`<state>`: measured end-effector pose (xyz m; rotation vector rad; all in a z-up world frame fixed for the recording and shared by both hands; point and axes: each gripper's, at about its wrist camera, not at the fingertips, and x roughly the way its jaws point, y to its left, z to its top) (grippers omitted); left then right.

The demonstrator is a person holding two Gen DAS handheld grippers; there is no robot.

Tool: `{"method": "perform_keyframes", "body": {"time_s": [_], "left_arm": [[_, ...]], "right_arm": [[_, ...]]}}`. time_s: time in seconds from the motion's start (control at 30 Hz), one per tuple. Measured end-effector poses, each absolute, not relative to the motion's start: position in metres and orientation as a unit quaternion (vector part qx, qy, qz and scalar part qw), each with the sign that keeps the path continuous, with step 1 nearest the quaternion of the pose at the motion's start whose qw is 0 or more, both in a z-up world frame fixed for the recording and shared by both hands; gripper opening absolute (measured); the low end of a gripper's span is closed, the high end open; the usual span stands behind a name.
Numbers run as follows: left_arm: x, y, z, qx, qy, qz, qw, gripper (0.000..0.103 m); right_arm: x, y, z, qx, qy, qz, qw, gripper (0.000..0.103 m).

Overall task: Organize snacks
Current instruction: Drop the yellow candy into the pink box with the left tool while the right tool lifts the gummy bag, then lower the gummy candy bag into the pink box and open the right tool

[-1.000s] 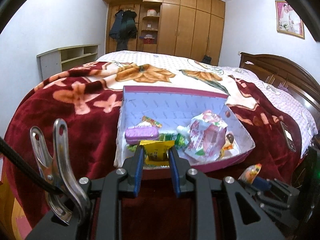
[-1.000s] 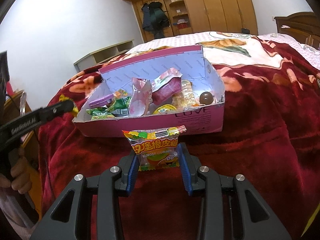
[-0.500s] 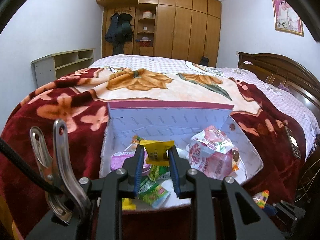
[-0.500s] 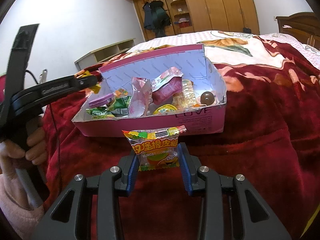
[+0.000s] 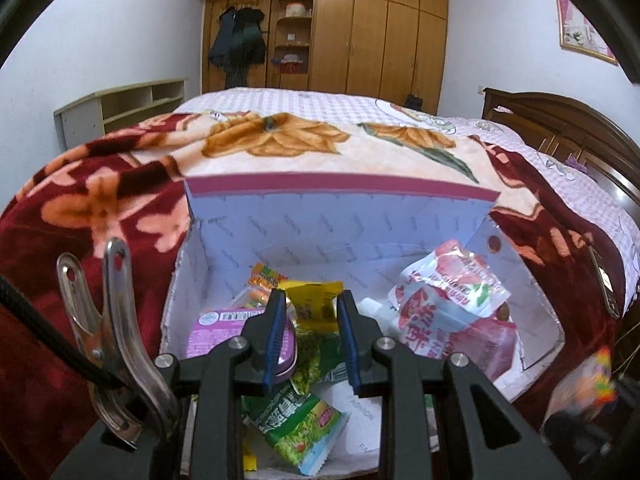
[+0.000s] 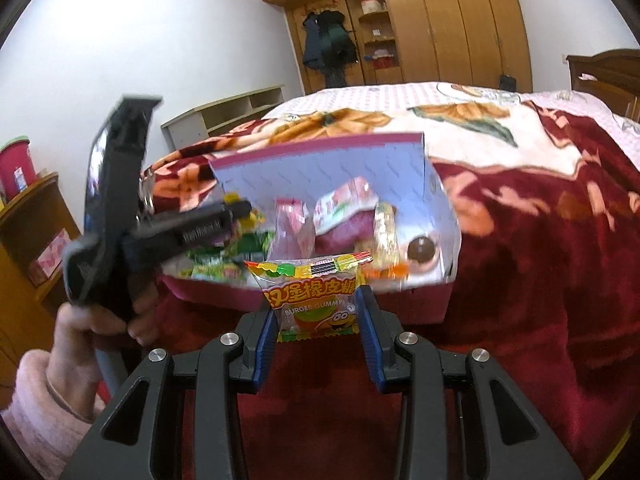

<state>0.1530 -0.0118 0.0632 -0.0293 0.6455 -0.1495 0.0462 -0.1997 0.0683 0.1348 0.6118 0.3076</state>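
since a second ago the left gripper [image 5: 311,312] has travelled from the near edge of the pink box [image 5: 340,188] to a spot over its inside, carrying the yellow packet [image 5: 314,300] pinched between its blue pads. below it in the box lie a purple pack [image 5: 224,330], a green packet [image 5: 304,432] and a red-and-white pouch [image 5: 444,304]. the right gripper [image 6: 316,312] hangs over the red blanket [image 6: 540,272] just in front of the box, pressed onto a burger gummy packet [image 6: 314,300]. a hand [image 6: 96,328] in a pink sleeve holds the left tool. the box sits on the bed.
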Motion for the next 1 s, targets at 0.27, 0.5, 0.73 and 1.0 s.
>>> {"method": "perform_keyframes", "body": {"time_s": [0.27,0.5,0.73,1.0], "left_arm": [[0.158,-0.006,0.057,-0.023,0.317,-0.058,0.946,0.053],[0.160,-0.006,0.054,-0.016,0.318,-0.052,0.947,0.057],[0.162,-0.003,0.051,-0.019,0.324,-0.052,0.944,0.058],[0.168,0.004,0.046,-0.028,0.331,-0.051,0.942,0.058]], "right_arm": [[0.069,-0.202,0.088,0.048,0.281,0.138,0.949,0.038],[0.108,-0.198,0.090,0.044,0.292,0.130,0.946,0.039],[0.139,-0.190,0.087,0.035,0.299,0.122,0.946,0.038],[0.165,-0.190,0.079,0.038,0.309,0.110,0.944,0.038]]}}
